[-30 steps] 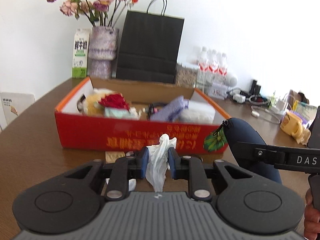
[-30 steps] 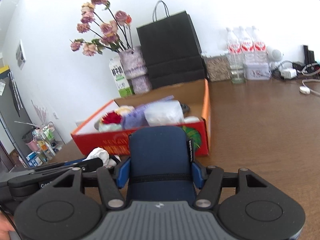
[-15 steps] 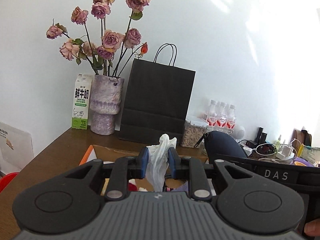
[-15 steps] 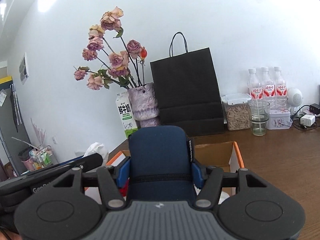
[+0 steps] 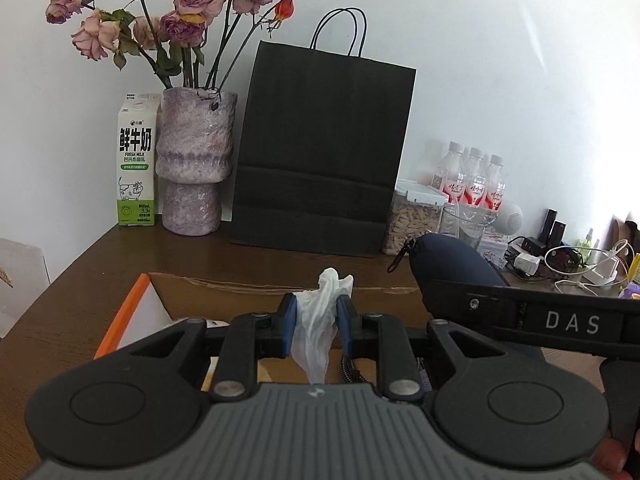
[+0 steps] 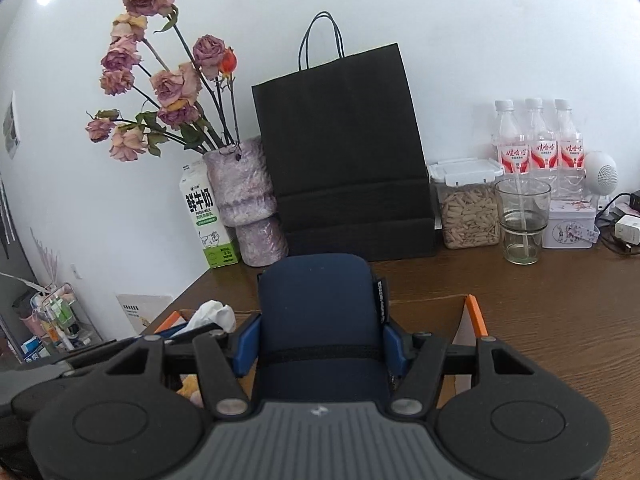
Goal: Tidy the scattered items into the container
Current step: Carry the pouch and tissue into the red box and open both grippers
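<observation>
Grippers over box: your left gripper pinches tissue, right gripper clamps pouch.

Black grippers, blue-padded fingers, grey ribbed bodies, "DAS" lettering.

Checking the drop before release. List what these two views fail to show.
- Cardboard box interior: both views, hidden behind the gripper bodies.
- White tissue, lower end: left view, behind the left gripper.
- Navy pouch, underside: right view, covered by the right gripper.
- Flowers: left view, cut off at the top edge.
</observation>
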`<move>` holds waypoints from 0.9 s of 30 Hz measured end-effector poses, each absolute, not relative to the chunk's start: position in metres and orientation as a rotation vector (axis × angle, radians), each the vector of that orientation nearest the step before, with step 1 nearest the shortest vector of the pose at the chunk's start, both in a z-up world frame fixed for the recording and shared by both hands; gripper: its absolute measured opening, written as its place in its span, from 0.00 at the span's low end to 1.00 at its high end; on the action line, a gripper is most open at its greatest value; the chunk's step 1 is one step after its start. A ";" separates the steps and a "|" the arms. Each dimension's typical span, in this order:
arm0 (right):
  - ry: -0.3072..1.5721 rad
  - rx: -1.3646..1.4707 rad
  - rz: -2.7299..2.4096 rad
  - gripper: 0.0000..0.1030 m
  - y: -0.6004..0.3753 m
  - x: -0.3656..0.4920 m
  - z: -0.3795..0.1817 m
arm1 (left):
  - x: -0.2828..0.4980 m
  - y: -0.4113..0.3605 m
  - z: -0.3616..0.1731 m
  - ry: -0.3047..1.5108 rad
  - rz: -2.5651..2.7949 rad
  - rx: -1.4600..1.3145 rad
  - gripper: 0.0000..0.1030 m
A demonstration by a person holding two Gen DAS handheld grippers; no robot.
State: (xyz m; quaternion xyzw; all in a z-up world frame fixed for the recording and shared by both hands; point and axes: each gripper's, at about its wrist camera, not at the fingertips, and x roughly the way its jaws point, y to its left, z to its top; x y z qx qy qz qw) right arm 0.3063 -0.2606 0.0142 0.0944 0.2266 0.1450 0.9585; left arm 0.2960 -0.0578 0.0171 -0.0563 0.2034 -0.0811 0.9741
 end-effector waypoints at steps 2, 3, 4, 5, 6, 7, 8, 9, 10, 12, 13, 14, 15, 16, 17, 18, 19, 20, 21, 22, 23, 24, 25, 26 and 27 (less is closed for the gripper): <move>0.455 0.179 0.290 0.58 -0.259 0.305 0.014 | 0.296 -0.057 0.016 0.419 -0.145 -0.105 0.21; 0.456 0.174 0.291 0.58 -0.258 0.305 0.013 | 0.296 -0.057 0.016 0.425 -0.141 -0.102 0.22; 0.458 0.170 0.293 0.58 -0.256 0.303 0.013 | 0.295 -0.057 0.015 0.430 -0.138 -0.099 0.22; 0.457 0.165 0.295 0.58 -0.255 0.301 0.013 | 0.294 -0.057 0.014 0.434 -0.138 -0.096 0.22; 0.457 0.158 0.297 0.58 -0.253 0.299 0.014 | 0.294 -0.058 0.013 0.438 -0.137 -0.091 0.22; 0.459 0.154 0.302 0.58 -0.252 0.298 0.013 | 0.292 -0.058 0.013 0.440 -0.133 -0.086 0.22; 0.466 0.152 0.309 0.58 -0.251 0.298 0.013 | 0.291 -0.059 0.012 0.438 -0.129 -0.081 0.22; 0.475 0.151 0.317 0.59 -0.250 0.298 0.012 | 0.290 -0.059 0.013 0.434 -0.129 -0.077 0.22; 0.486 0.150 0.324 0.59 -0.249 0.298 0.010 | 0.289 -0.060 0.013 0.430 -0.126 -0.072 0.22; 0.503 0.147 0.322 0.59 -0.247 0.300 0.007 | 0.288 -0.060 0.013 0.427 -0.117 -0.062 0.22; 0.509 0.145 0.318 0.60 -0.247 0.301 0.006 | 0.288 -0.060 0.013 0.427 -0.118 -0.061 0.22; 0.517 0.144 0.315 0.60 -0.247 0.302 0.005 | 0.287 -0.060 0.013 0.425 -0.117 -0.060 0.22; 0.523 0.143 0.314 0.61 -0.246 0.302 0.005 | 0.287 -0.061 0.015 0.422 -0.113 -0.054 0.22; 0.531 0.141 0.312 0.63 -0.246 0.303 0.005 | 0.286 -0.061 0.015 0.417 -0.105 -0.046 0.24; 0.539 0.136 0.304 0.63 -0.246 0.303 0.006 | 0.285 -0.062 0.016 0.413 -0.092 -0.035 0.25; 0.543 0.127 0.292 0.67 -0.246 0.302 0.007 | 0.285 -0.063 0.018 0.412 -0.076 -0.026 0.34; 0.546 0.116 0.271 0.74 -0.247 0.301 0.009 | 0.284 -0.062 0.019 0.412 -0.051 -0.022 0.53; 0.543 0.108 0.243 0.78 -0.249 0.301 0.012 | 0.284 -0.060 0.022 0.409 -0.008 -0.028 0.66; 0.536 0.112 0.227 0.87 -0.252 0.300 0.014 | 0.285 -0.057 0.023 0.403 0.034 -0.039 0.97; 0.529 0.126 0.225 0.95 -0.257 0.299 0.017 | 0.285 -0.054 0.025 0.391 0.065 -0.049 1.00; 0.523 0.144 0.230 1.00 -0.262 0.299 0.019 | 0.284 -0.050 0.026 0.378 0.071 -0.061 1.00; 0.516 0.159 0.236 1.00 -0.267 0.298 0.022 | 0.284 -0.047 0.027 0.379 0.065 -0.072 1.00; 0.513 0.163 0.236 1.00 -0.269 0.297 0.024 | 0.285 -0.046 0.028 0.385 0.056 -0.082 1.00; 0.508 0.161 0.236 1.00 -0.270 0.297 0.025 | 0.284 -0.045 0.028 0.387 0.047 -0.089 1.00; 0.501 0.156 0.235 1.00 -0.270 0.296 0.027 | 0.284 -0.046 0.028 0.386 0.041 -0.090 1.00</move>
